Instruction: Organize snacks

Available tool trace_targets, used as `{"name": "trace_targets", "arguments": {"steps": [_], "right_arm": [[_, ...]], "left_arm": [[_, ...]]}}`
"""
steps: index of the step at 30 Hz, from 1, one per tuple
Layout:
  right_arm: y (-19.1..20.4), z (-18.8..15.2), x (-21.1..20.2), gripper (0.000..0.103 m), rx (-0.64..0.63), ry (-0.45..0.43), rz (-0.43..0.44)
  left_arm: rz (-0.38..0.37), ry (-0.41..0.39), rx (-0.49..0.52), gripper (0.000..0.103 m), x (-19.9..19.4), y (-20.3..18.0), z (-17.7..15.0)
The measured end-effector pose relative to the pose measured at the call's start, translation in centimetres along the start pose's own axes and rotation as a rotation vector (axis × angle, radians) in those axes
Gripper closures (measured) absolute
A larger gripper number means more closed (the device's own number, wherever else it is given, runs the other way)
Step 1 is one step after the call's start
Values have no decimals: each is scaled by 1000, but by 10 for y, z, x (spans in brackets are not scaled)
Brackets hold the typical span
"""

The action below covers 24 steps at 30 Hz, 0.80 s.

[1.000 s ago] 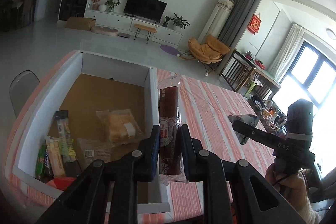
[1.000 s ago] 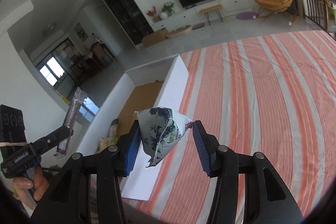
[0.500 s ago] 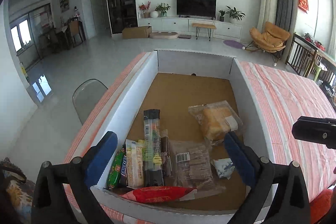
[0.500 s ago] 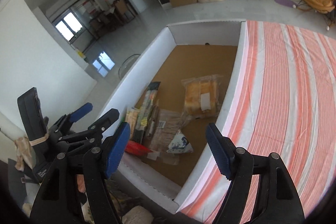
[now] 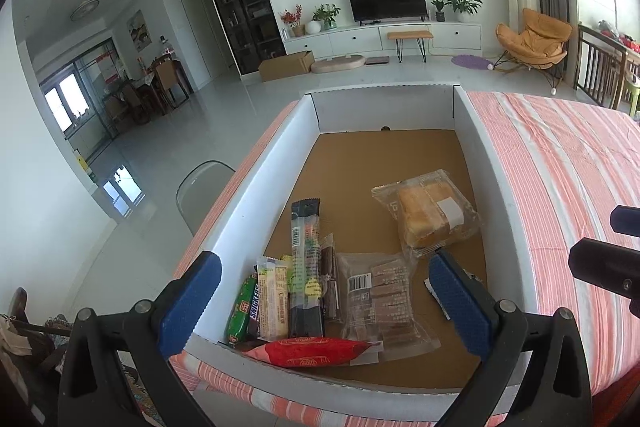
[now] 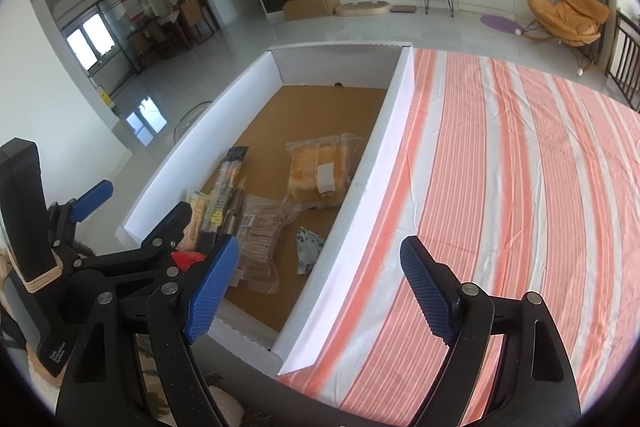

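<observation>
A white box (image 5: 248, 211) with a brown cardboard floor holds several snacks: a bread packet (image 5: 428, 215), a clear biscuit packet (image 5: 384, 291), a red packet (image 5: 308, 351), a Snickers bar (image 5: 254, 307), a long dark stick pack (image 5: 306, 267) and a brown bar (image 5: 329, 279). A floral pouch (image 6: 308, 247) lies by the box's right wall. My left gripper (image 5: 322, 267) hangs open over the box's near end, holding nothing. My right gripper (image 6: 320, 247) hovers over the box's right wall, its jaws opening with nothing between them. Each gripper also shows in the other's view, the left gripper (image 6: 140, 205) and the right gripper (image 5: 616, 239).
The box sits at the left end of a table under a pink-and-white striped cloth (image 6: 500, 187). A clear chair (image 5: 202, 187) stands beside the table on the left. Beyond the table is open floor with a TV unit (image 5: 384, 35) far off.
The left gripper opened and let go of the brown bar, which now lies in the box. The right gripper released the floral pouch into the box. Both swung over the box.
</observation>
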State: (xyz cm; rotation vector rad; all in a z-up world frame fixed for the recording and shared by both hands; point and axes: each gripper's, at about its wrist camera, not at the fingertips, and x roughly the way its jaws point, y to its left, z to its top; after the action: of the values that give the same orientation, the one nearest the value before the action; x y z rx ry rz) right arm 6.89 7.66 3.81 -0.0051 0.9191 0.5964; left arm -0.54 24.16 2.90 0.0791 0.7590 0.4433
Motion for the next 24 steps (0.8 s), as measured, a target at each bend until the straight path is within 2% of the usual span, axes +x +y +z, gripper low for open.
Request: {"name": "trace_targets", "arguments": {"steps": [14,19,24], "right_arm": [[42,-10,2,17,-161,-19,-75],[41,-10,6,17,-156,-8,-75],[44,-10,10,17,-158,1,-79]], "left_arm": [[-16,33,-52,0,8,24,-2],[16,22,-40,0,9,24,-2],[10,30,-48,0,12,26,-2]]}}
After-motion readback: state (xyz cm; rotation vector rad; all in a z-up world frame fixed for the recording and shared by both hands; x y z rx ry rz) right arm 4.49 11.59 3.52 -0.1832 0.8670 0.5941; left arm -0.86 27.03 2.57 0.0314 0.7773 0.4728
